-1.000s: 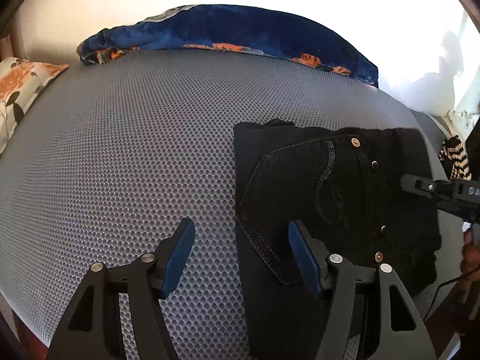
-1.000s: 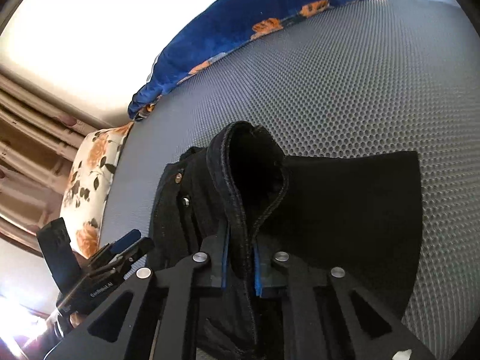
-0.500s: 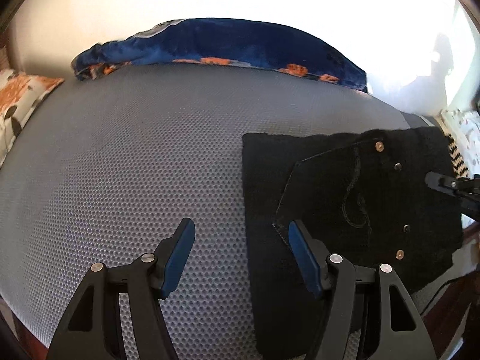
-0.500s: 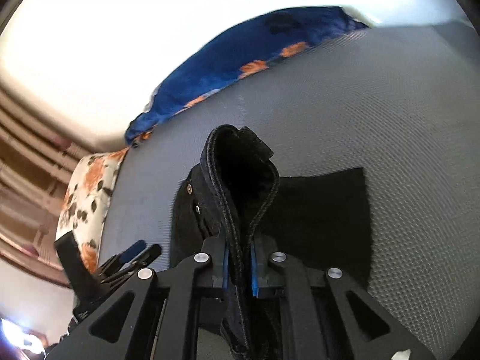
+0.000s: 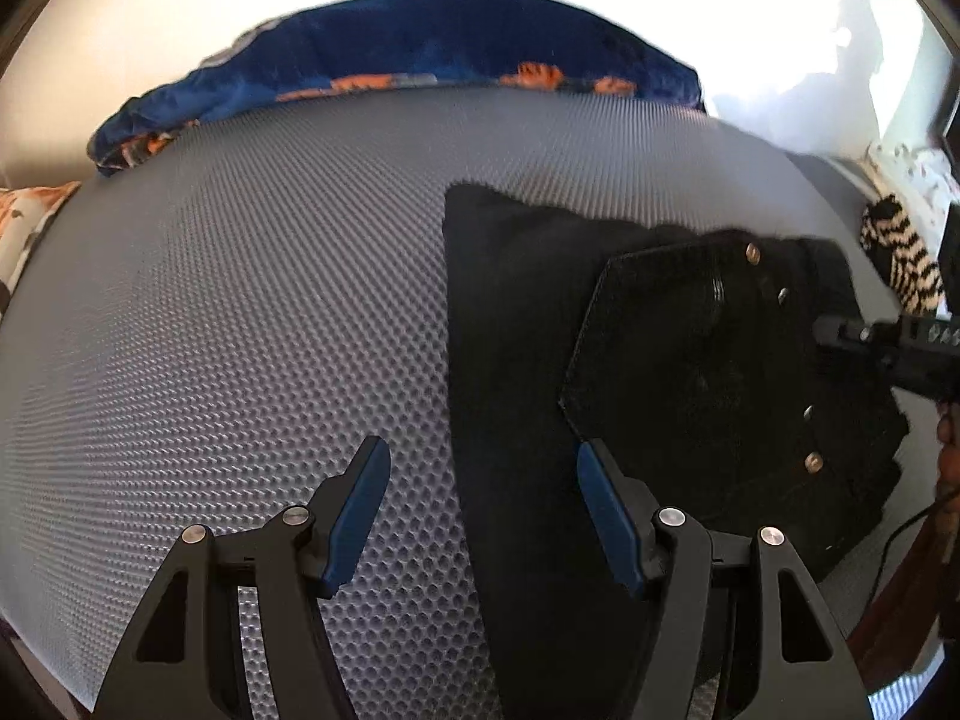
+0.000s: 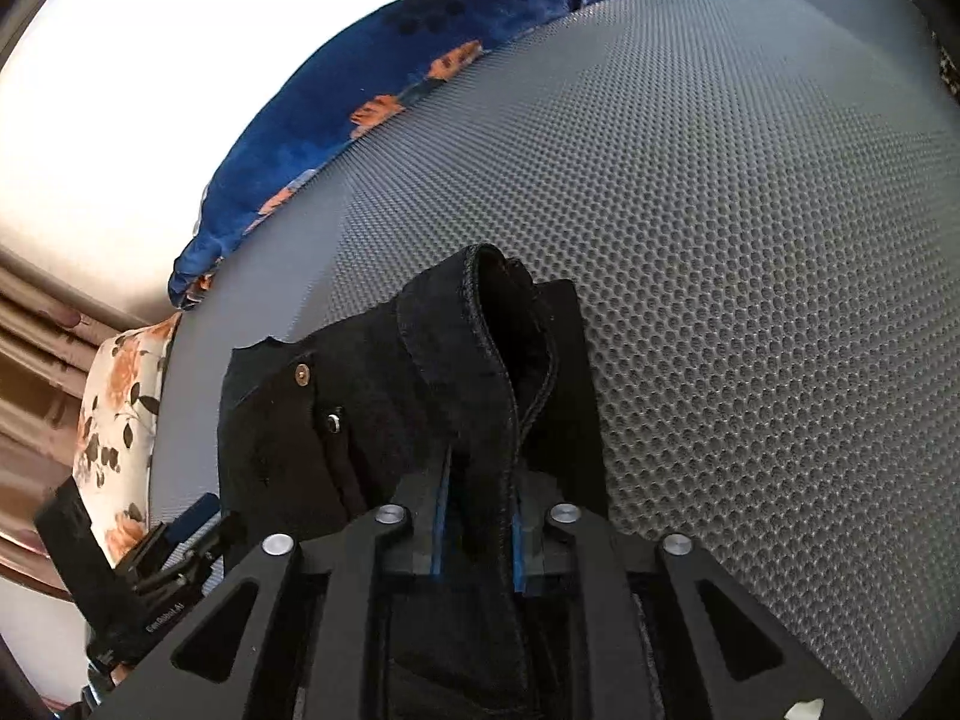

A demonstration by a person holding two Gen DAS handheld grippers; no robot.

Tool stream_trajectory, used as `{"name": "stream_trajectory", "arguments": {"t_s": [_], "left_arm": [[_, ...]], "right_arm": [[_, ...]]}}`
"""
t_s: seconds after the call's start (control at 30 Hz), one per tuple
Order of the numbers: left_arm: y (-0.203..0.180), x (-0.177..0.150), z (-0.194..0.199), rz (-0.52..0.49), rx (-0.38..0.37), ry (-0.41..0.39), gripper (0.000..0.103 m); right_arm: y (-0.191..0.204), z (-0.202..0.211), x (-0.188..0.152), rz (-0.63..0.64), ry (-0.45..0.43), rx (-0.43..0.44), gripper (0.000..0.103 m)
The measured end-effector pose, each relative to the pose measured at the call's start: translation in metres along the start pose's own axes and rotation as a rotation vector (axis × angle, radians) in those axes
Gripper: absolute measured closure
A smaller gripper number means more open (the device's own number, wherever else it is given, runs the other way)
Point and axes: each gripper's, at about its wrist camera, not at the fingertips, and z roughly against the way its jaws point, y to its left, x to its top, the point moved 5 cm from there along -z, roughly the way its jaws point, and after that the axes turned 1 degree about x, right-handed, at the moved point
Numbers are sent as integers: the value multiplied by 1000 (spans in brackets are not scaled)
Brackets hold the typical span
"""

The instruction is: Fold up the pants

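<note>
The black pants (image 5: 660,360) lie folded on the grey honeycomb mattress (image 5: 240,300), back pocket and rivets facing up. My left gripper (image 5: 480,480) hovers open above the mattress; the pants' left edge lies below the gap and nothing is gripped. My right gripper (image 5: 870,342) reaches in at the pants' right side. In the right wrist view, the right gripper (image 6: 480,540) has the raised waistband fold (image 6: 498,324) between its blue pads. Its jaws are opening, and the left pad stands slightly off the cloth. The left gripper (image 6: 180,534) shows at the lower left.
A blue floral blanket (image 5: 420,48) lies bunched along the far edge of the mattress. A floral pillow (image 6: 120,396) sits at one end, and a black-and-white striped cloth (image 5: 906,264) lies beyond the pants. A person's hand (image 5: 948,450) shows at the right edge.
The right gripper's pads have parted a little around the waistband fold, which now sits lower over the folded pants. In the left view the pants have shifted right and the upper layer lies flatter.
</note>
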Motion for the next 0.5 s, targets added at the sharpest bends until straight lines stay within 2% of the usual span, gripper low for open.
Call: {"name": "stream_trajectory", "arguments": {"t_s": [0.1,0.2,0.47,0.5], "left_arm": [[0,-2,-3,-4,-6,6,37],[1,-5,-1,-2,-23,18,37],[-15,-25,14,-44,-67,24,37],[-17,-27,16,-48,-69,23,37]], "right_arm": [[-4,2,-1,-23,7,8,75],[-4,13,-7,-12,8,-25,70],[-6,49,-49,-1,28,-36,71],[-5,52,-54,0,27,-33,76]]}}
